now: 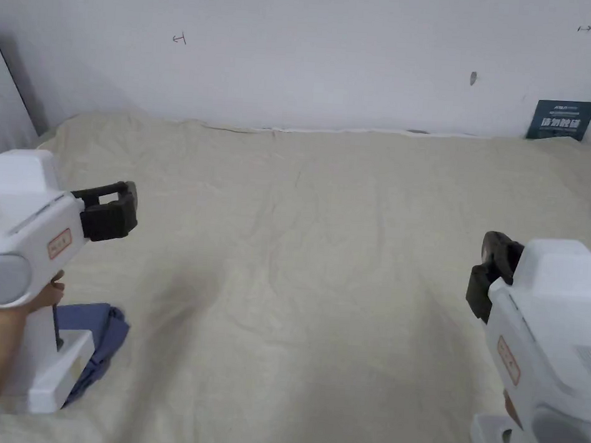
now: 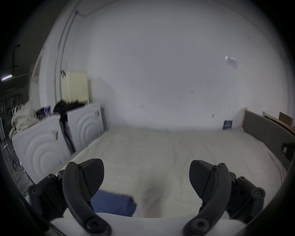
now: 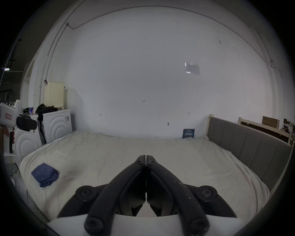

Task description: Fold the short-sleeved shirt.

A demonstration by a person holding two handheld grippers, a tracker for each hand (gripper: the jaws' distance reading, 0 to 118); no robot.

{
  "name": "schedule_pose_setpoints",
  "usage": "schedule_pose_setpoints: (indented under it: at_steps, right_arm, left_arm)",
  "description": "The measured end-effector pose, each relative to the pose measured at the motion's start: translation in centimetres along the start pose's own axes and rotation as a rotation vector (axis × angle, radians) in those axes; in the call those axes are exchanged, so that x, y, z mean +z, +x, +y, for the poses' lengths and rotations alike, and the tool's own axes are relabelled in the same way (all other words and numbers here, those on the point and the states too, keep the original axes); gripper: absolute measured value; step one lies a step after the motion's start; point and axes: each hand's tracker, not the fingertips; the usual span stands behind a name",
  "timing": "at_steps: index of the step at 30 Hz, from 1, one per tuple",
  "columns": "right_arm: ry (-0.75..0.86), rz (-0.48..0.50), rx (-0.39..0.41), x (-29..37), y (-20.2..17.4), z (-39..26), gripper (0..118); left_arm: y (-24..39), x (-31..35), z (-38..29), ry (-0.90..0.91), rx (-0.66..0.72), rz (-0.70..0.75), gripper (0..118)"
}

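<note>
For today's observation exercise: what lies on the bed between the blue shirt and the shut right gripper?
Nothing but bare, wrinkled cream sheet. The right gripper view shows the blue shirt bundled near the bed's left edge, apart from the right gripper.

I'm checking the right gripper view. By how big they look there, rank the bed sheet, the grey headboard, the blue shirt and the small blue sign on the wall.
1. bed sheet
2. grey headboard
3. blue shirt
4. blue sign, farthest off, so apparent size only.
</note>
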Motion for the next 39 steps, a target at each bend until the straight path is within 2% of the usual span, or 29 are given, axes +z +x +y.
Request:
schedule_pose_setpoints:
  at_steps: [4,7,9,11,12,14,15,16,17,39]
  right_arm:
    - [0.078,-0.044,0.036,1.5,1.9,1.6,2]
    - [0.116,-0.055,0.034,2.5,3.4,2.4,2]
    - [0.139,-0.074,0.047,3.7,3.1,3.2,2]
    - [0.155,-0.085,0.059,4.3,3.7,3.4,2]
    - [0.162,-0.090,0.061,4.6,3.8,3.6,2]
    - [0.174,-0.099,0.069,5.1,4.2,3.6,2]
    - [0.179,-0.103,0.071,5.3,4.4,3.6,2]
    - [0.182,-0.105,0.069,5.3,4.7,3.5,2]
    - [0.184,-0.106,0.066,5.5,4.9,3.5,2]
    - [0.191,-0.100,0.051,6.0,5.5,3.2,2]
  left_arm:
    - [5.5,3.4,0.7,0.163,-0.012,-0.003,111]
    - [9.0,5.0,0.3,0.237,-0.033,-0.030,110]
    - [10.8,5.8,-0.1,0.245,-0.031,-0.047,105]
    - [12.1,6.0,-0.9,0.257,-0.023,-0.073,94]
    - [12.8,6.2,-1.3,0.262,-0.014,-0.083,87]
    - [13.8,6.7,-1.9,0.262,0.007,-0.107,61]
    - [14.4,6.9,-2.3,0.257,0.017,-0.117,41]
    - [14.8,6.9,-2.7,0.254,0.021,-0.124,13]
    - [15.3,6.9,-3.0,0.254,0.019,-0.123,0]
    - [16.5,7.7,-4.0,0.227,-0.058,-0.142,0]
